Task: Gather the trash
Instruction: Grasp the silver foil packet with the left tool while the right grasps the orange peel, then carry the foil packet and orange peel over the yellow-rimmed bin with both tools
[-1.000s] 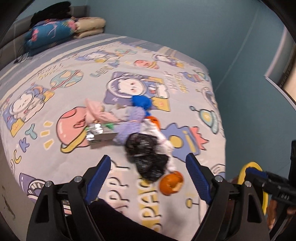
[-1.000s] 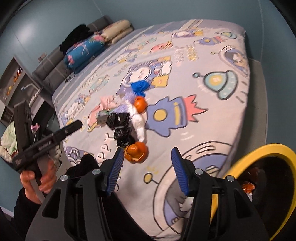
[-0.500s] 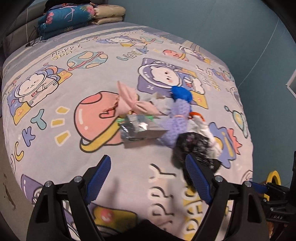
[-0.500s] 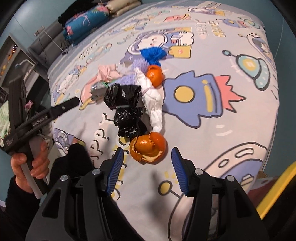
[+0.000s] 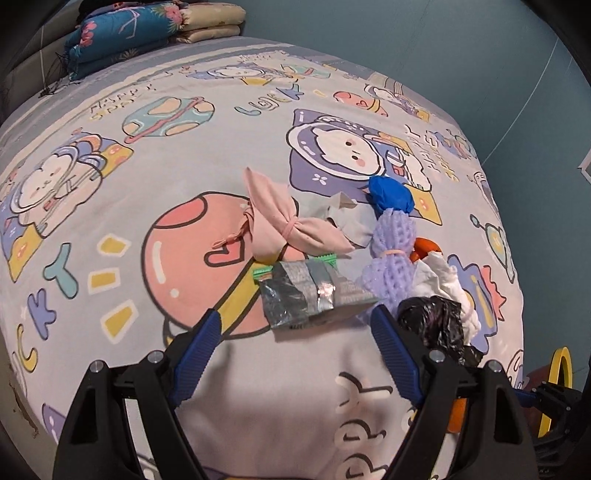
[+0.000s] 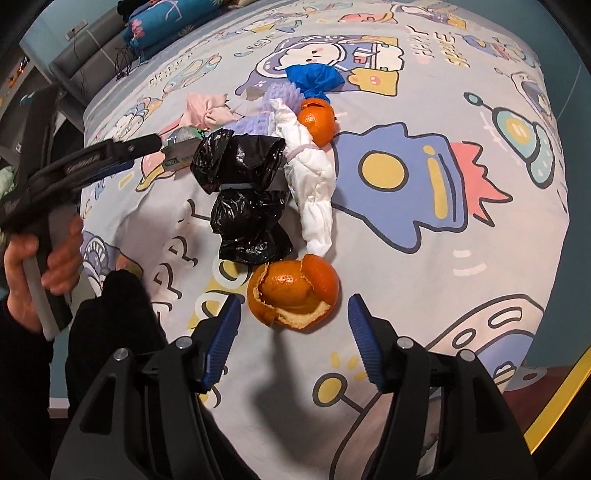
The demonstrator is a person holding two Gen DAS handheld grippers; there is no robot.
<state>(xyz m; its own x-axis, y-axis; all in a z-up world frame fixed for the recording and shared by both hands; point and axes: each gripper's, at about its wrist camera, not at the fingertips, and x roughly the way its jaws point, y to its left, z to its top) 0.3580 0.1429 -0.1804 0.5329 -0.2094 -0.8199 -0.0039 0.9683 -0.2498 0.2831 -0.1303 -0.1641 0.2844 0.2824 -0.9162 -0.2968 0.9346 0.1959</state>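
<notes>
Trash lies in a pile on the cartoon-print bed [image 5: 147, 155]. My left gripper [image 5: 295, 332] is open, its fingers either side of a silver foil wrapper [image 5: 310, 295] just ahead. Beyond it lie a pink cloth bundle [image 5: 280, 221], a purple foam net [image 5: 391, 251], a blue wad [image 5: 391, 192], white paper [image 5: 443, 277] and a black plastic bag [image 5: 436, 325]. My right gripper [image 6: 293, 314] is open, straddling an orange peel [image 6: 295, 291]. Behind it lie the black bag [image 6: 247, 199], white paper [image 6: 314, 184] and a second orange peel [image 6: 319, 120].
A yellow-rimmed bin [image 5: 557, 380] stands off the bed's near right corner; its rim shows in the right wrist view [image 6: 561, 402]. Folded blankets and pillows [image 5: 147, 26] lie at the bed's far end. Blue walls surround the bed.
My left gripper moved left and closer, from the black bag to the foil wrapper. My right gripper moved down toward the near orange peel, now between its fingers.
</notes>
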